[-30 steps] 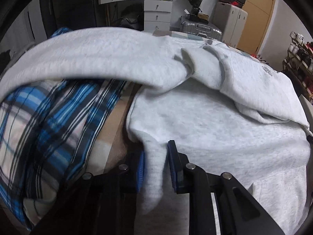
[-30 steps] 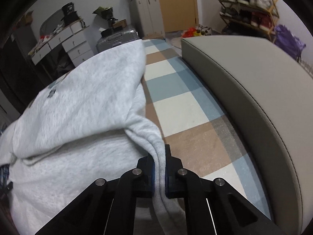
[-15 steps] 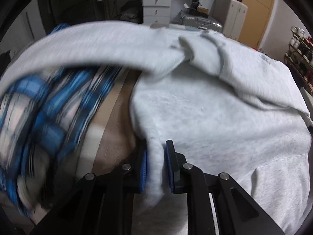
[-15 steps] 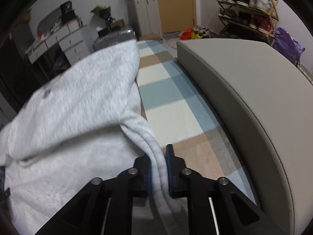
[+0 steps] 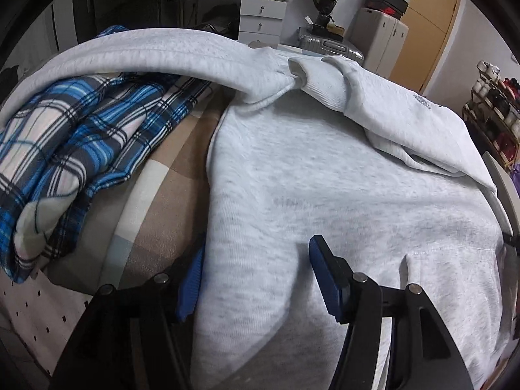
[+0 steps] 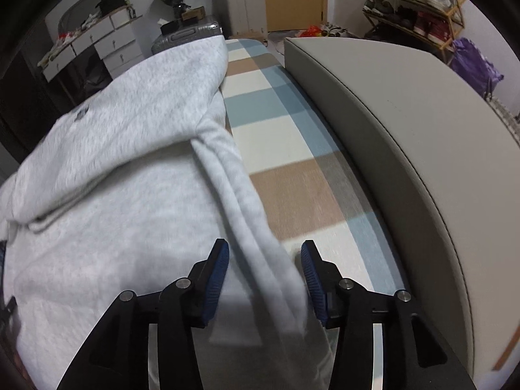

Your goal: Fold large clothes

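Observation:
A light grey sweatshirt (image 5: pixel 325 178) lies spread on a checked bed cover, its upper part and sleeves folded over its body. My left gripper (image 5: pixel 256 279) is open, its blue pads on either side of the sweatshirt's left edge. My right gripper (image 6: pixel 265 276) is open too, and the sweatshirt's right edge (image 6: pixel 247 214) lies loose between its pads. The sweatshirt fills the left half of the right wrist view (image 6: pixel 113 162).
A blue plaid shirt (image 5: pixel 74 149) lies bunched at the left, partly under a grey sleeve. The checked cover (image 6: pixel 292 162) runs along a grey padded headboard (image 6: pixel 406 130) at the right. Drawers (image 5: pixel 256 9), a suitcase (image 5: pixel 328 44) and a shoe rack (image 6: pixel 412 3) stand beyond.
Both grippers were shut on the sweatshirt's edges and have opened. The fabric has dropped from between the pads onto the bed.

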The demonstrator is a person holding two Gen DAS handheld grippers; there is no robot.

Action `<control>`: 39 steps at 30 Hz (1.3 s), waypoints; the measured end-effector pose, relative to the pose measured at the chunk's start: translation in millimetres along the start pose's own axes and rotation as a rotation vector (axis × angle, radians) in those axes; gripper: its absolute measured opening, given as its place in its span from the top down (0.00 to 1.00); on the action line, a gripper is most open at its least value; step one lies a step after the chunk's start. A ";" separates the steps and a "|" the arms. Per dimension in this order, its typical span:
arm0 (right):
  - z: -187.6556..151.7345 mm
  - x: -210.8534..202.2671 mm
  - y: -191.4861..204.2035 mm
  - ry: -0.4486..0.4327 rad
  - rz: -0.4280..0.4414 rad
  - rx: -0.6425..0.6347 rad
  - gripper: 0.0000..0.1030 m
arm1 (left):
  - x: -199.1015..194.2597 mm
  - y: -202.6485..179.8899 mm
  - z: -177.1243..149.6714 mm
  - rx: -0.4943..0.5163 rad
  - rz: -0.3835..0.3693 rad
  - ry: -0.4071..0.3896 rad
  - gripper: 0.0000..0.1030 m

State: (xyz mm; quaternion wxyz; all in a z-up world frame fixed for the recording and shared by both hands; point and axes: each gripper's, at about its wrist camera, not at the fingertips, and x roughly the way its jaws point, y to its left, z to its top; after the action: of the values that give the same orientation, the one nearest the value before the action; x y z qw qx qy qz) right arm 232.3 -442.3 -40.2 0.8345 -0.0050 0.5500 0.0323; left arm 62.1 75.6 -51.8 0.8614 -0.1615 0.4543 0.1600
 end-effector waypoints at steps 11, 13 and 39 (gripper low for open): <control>-12.5 -8.1 9.9 0.028 -0.071 -0.022 0.53 | -3.9 -0.3 -6.7 0.014 -0.003 -0.035 0.45; -14.1 -6.0 10.6 0.025 -0.079 -0.030 0.53 | -3.8 -1.2 -7.2 0.018 0.001 -0.038 0.45; -44.1 -18.5 2.7 -0.006 -0.171 -0.004 0.89 | -14.5 -6.1 -18.7 0.063 -0.060 -0.047 0.45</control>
State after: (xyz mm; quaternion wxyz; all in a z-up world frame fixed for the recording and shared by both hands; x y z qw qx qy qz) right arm 184.4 -442.5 -40.5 0.8358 -0.0534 0.5451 -0.0380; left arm 43.2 60.3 -49.0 0.8808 -0.1439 0.4338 0.1234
